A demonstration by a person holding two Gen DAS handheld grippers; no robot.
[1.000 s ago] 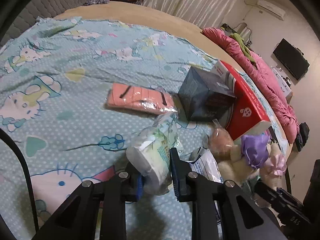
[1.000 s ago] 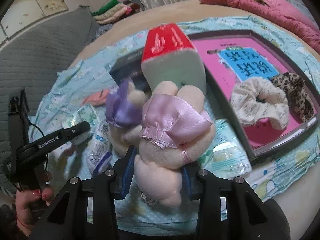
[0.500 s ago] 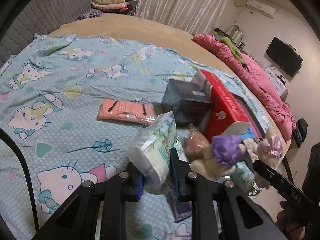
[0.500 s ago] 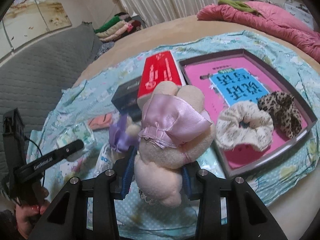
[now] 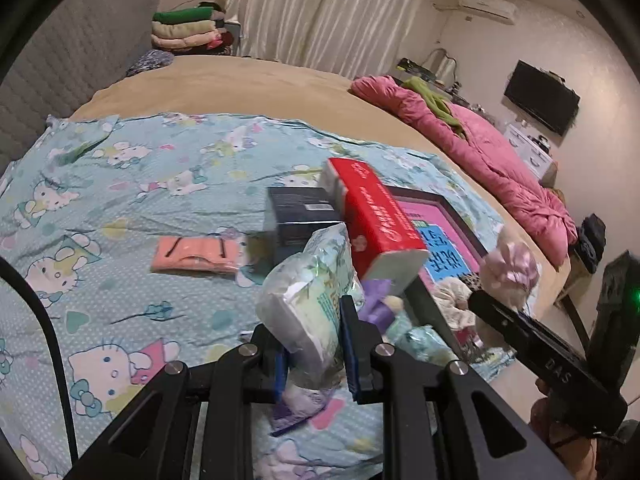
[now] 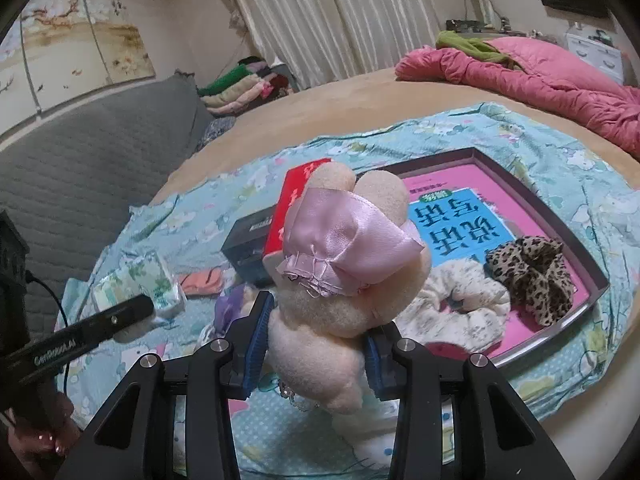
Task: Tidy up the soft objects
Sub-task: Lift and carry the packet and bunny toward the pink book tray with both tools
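Note:
My left gripper (image 5: 314,340) is shut on a green-and-white tissue pack (image 5: 308,292), held off the bed; the right wrist view shows the same pack (image 6: 140,280) at the left. My right gripper (image 6: 316,344) is shut on a cream plush toy (image 6: 352,248) with a pink satin bow, also lifted. Just right of it lies a dark-rimmed tray (image 6: 560,216) with a pink lining, holding a cream scrunchie (image 6: 452,312) and a leopard scrunchie (image 6: 528,272). A second plush with a purple bow (image 6: 228,308) lies on the sheet below both grippers.
A red tissue box (image 5: 376,216) leans over a black box (image 5: 300,216) left of the tray. An orange packet (image 5: 196,254) lies on the cartoon-cat sheet (image 5: 120,184). A pink duvet (image 5: 480,152) is bunched at the bed's far right, and folded clothes (image 5: 184,32) are stacked beyond the bed.
Both grippers have risen with what they hold: the tissue pack and the pink-bowed plush now hang higher above the sheet. The purple-bowed plush stayed on the bed.

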